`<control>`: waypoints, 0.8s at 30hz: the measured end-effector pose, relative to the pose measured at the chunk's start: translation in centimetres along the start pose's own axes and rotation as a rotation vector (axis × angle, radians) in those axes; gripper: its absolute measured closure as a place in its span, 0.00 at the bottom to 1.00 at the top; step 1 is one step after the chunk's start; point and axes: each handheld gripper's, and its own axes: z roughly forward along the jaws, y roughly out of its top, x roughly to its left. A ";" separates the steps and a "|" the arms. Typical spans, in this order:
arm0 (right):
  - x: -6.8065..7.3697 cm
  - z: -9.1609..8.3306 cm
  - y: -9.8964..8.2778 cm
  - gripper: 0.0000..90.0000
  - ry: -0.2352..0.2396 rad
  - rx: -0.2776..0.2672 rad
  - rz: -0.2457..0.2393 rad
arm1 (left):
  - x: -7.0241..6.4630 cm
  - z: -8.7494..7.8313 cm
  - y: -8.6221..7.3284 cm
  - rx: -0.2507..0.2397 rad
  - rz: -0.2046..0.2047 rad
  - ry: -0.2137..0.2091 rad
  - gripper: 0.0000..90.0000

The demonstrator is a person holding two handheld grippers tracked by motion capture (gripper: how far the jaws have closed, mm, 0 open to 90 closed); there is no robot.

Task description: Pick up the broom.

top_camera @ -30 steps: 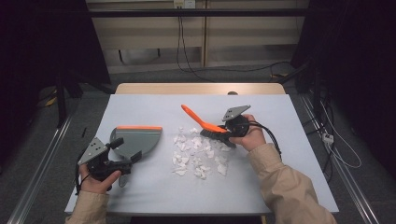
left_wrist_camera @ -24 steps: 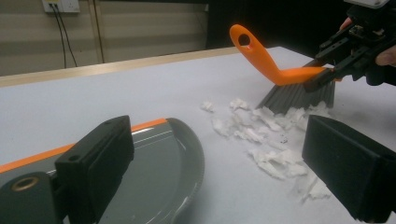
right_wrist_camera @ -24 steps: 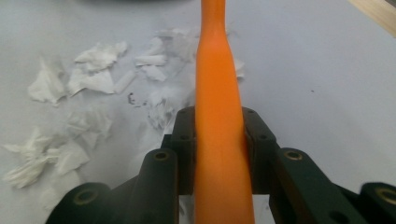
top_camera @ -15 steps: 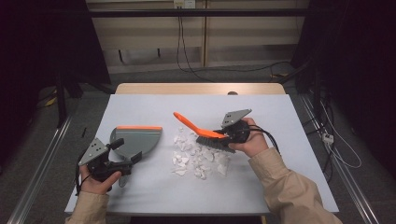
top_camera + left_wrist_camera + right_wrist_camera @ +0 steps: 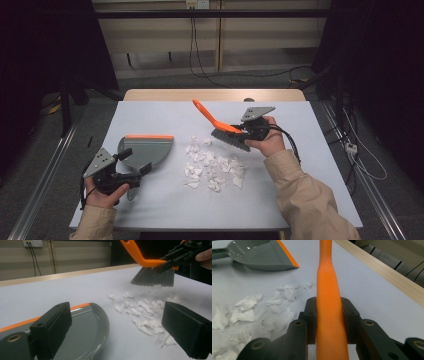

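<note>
the right gripper clamps the brush just behind the scraps, the left gripper, jaws wide, idles by the dustpan left of the scraps: sweeping comes next.

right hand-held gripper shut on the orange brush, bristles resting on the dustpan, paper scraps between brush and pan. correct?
Not quite. The right hand-held gripper is shut on the orange brush, but its bristles hang above the paper scraps, well apart from the dustpan. The high view shows it, and the left gripper view shows the bristles over the far side of the scraps. The rest stands.
</note>
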 end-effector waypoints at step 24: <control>0.1 4.8 -0.4 0.79 0.050 0.040 -0.073 | 0.2 -0.3 -0.1 0.002 -0.002 0.009 0.10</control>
